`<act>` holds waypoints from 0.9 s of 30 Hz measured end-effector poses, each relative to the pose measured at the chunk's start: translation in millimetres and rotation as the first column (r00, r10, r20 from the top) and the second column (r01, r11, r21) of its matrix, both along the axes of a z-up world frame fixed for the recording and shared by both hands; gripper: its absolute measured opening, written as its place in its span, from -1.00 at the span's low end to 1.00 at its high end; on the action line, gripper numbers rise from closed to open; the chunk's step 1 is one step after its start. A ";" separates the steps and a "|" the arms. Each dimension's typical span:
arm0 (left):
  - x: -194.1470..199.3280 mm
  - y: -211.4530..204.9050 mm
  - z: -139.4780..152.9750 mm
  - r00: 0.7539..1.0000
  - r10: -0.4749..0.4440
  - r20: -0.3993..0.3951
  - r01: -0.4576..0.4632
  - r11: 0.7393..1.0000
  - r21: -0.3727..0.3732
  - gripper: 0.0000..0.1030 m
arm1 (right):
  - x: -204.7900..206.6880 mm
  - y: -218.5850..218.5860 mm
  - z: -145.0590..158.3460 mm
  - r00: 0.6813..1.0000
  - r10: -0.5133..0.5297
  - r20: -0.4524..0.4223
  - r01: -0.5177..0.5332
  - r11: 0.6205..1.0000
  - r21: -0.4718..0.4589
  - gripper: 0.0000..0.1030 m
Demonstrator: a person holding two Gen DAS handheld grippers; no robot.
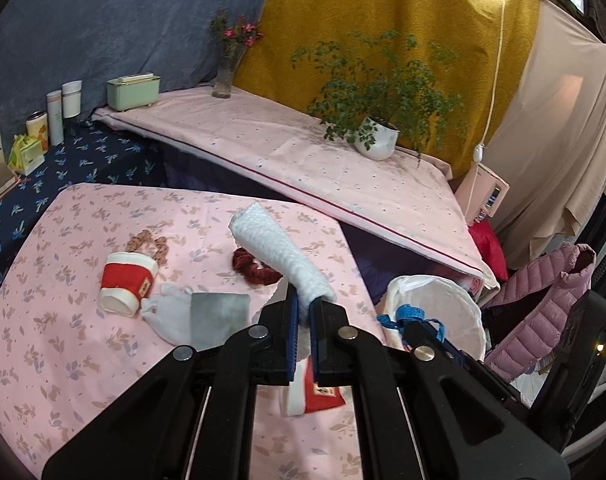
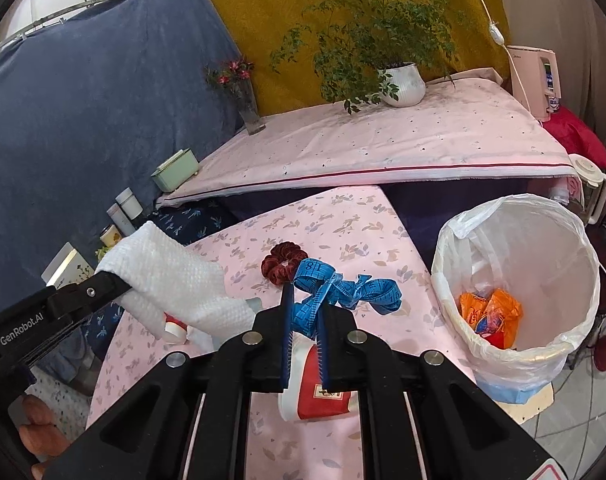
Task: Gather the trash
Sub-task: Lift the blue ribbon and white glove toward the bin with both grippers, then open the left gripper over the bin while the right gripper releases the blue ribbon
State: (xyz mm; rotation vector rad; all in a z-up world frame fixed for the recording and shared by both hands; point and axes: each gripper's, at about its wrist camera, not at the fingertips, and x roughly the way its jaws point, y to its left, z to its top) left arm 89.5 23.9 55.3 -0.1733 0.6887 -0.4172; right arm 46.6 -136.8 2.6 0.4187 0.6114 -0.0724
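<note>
- Left gripper (image 1: 303,312) is clamped on a crumpled white paper towel (image 1: 277,254), whose long axis runs forward and up-left from the jaws, clear of the pink tablecloth (image 1: 63,360).
- Below it on the cloth lie a red-and-white cup sleeve (image 1: 127,282), a white wad (image 1: 167,316), a grey card (image 1: 219,316) and a dark red scrunchie (image 1: 255,268).
- Right gripper (image 2: 305,312) is closed on a blue tape measure (image 2: 343,286), its loops bunched just ahead of the fingertips.
- Lined trash bin (image 2: 575,344) stands to the right, beyond the table edge, orange wrappers (image 2: 489,314) already inside; it lies nearer the right gripper, so that hand probably drops first.
</note>
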 end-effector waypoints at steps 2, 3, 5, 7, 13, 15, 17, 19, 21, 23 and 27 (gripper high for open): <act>0.1 -12.9 1.2 1.000 -0.024 0.000 0.024 1.000 0.005 -0.92 | -2.1 -7.2 0.1 1.000 -0.013 0.002 0.013 1.000 0.004 -0.81; -0.3 -18.5 1.2 0.999 -0.036 0.000 0.036 0.999 0.007 -0.92 | -3.4 -11.2 0.0 1.000 -0.022 0.003 0.022 1.000 0.005 -0.81; 0.0 -32.5 1.6 0.998 -0.066 0.000 0.066 0.998 0.012 -0.92 | -6.2 -19.5 -0.9 0.999 -0.040 0.002 0.040 0.999 0.009 -0.81; -0.1 -49.0 1.4 0.995 -0.103 -0.002 0.103 0.995 0.014 -0.92 | -9.6 -30.3 -2.2 0.998 -0.062 0.002 0.062 0.998 0.015 -0.81; 2.6 -96.7 -3.5 0.978 -0.207 -0.021 0.207 0.978 0.013 -0.91 | -21.6 -71.4 -10.1 0.989 -0.148 -0.010 0.148 0.988 0.037 -0.81; 4.0 -113.0 -7.1 0.971 -0.238 -0.033 0.238 0.971 0.012 -0.91 | -26.9 -87.9 -13.5 0.983 -0.182 -0.016 0.183 0.982 0.046 -0.81; 5.0 -128.7 -11.0 0.962 -0.268 -0.047 0.269 0.963 0.013 -0.91 | -31.1 -101.8 -17.2 0.977 -0.211 -0.022 0.212 0.976 0.053 -0.81; 6.8 -143.3 -14.4 0.954 -0.292 -0.061 0.294 0.956 0.011 -0.91 | -34.5 -114.6 -20.5 0.971 -0.236 -0.029 0.237 0.970 0.060 -0.81; 8.7 -157.9 -18.8 0.945 -0.319 -0.078 0.320 0.947 0.005 -0.91 | -38.9 -127.2 -25.4 0.965 -0.261 -0.036 0.263 0.963 0.067 -0.81; 9.6 -174.1 -23.4 0.935 -0.344 -0.091 0.346 0.938 0.004 -0.91 | -42.4 -138.1 -30.6 0.958 -0.283 -0.045 0.285 0.956 0.074 -0.81; 8.9 -202.9 -31.2 0.916 -0.388 -0.104 0.392 0.920 0.016 -0.91 | -47.1 -157.1 -41.4 0.946 -0.316 -0.067 0.321 0.943 0.087 -0.81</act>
